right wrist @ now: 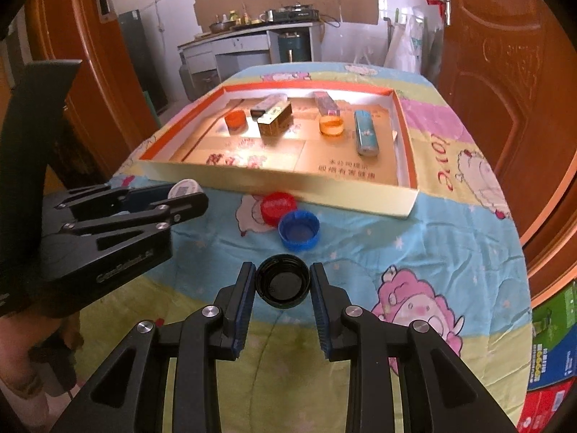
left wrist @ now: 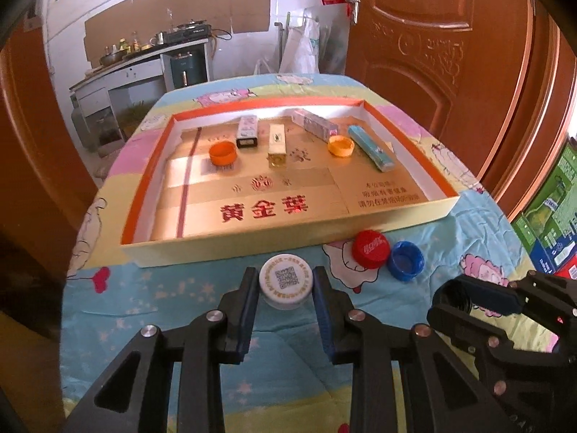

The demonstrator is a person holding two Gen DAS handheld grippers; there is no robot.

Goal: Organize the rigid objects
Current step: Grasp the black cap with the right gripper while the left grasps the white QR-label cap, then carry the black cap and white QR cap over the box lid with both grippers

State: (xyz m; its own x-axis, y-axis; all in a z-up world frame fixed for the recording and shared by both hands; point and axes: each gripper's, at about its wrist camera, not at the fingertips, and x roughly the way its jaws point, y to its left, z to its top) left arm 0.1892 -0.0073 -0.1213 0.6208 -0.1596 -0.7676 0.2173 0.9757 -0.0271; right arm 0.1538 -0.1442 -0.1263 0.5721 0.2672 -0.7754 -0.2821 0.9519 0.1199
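Observation:
My left gripper (left wrist: pixel 285 281) is shut on a white bottle cap (left wrist: pixel 285 278) with a QR code, just in front of the shallow orange-rimmed box (left wrist: pixel 288 249). My right gripper (right wrist: pixel 283 285) is shut on a black cap (right wrist: pixel 283 283), open side up, nearer the table's front. A red cap (left wrist: pixel 370 247) and a blue cap (left wrist: pixel 405 260) lie on the cloth between the box and my right gripper. Inside the box are two orange caps (left wrist: pixel 223 153) (left wrist: pixel 340 146) and several small boxes and lighters (left wrist: pixel 277 144).
The table carries a cartoon-print cloth (right wrist: pixel 414 252). Brown doors (left wrist: pixel 450 36) stand to the right and left. Coloured cartons (left wrist: pixel 551 216) sit on the floor at right. A kitchen counter (left wrist: pixel 144 61) is behind.

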